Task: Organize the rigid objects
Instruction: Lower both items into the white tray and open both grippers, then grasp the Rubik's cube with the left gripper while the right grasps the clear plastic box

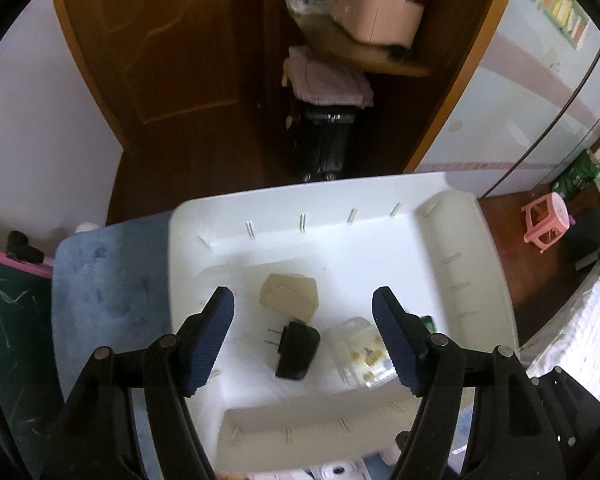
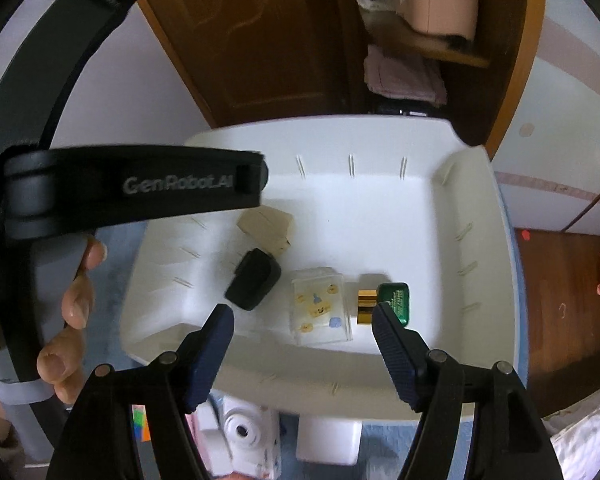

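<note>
Two wide-open hand-held grippers, left (image 1: 303,304) and right (image 2: 303,322), empty above white tray (image 2: 476,364) of small items.

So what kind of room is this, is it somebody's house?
Probably a room in a home: there's a wooden door, a small pink stool on the floor, and a white bin for tidying small things.
</note>
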`<state>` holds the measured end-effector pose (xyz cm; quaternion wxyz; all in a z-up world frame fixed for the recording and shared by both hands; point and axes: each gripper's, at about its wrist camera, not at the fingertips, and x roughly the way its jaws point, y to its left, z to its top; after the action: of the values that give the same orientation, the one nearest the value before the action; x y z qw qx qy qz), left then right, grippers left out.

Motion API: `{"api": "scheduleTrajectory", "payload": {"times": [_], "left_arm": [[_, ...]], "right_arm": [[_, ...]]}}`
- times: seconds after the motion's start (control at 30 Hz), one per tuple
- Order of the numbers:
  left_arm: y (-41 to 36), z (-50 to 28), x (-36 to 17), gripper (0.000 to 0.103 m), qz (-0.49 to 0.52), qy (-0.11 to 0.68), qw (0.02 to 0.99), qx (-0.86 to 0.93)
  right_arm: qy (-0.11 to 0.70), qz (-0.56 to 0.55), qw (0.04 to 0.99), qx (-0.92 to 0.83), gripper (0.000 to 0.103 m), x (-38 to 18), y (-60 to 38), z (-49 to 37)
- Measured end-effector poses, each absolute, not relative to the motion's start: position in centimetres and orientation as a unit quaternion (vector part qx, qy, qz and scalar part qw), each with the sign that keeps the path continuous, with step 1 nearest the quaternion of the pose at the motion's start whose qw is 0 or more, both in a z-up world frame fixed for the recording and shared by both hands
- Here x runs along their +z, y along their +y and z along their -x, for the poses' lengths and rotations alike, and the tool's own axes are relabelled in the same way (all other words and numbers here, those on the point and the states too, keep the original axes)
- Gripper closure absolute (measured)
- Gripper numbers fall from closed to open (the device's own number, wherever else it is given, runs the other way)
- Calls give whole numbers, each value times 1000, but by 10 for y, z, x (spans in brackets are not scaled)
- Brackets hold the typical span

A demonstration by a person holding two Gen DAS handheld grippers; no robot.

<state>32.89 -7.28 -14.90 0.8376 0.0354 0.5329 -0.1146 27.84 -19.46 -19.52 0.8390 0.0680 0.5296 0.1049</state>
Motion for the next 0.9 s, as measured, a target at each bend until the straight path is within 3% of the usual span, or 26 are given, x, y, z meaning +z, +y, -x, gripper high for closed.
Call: {"api": "scheduleTrajectory", "payload": {"times": [0.53, 0.9], "left_arm": [[-76, -217, -65, 28, -17, 452, 881, -142], [-56, -134, -85, 28, 13, 441, 889, -122]], "right_arm": [[463, -58, 877, 118, 31, -109, -230, -170], [455, -67, 883, 93, 31, -121, -257, -101]]}}
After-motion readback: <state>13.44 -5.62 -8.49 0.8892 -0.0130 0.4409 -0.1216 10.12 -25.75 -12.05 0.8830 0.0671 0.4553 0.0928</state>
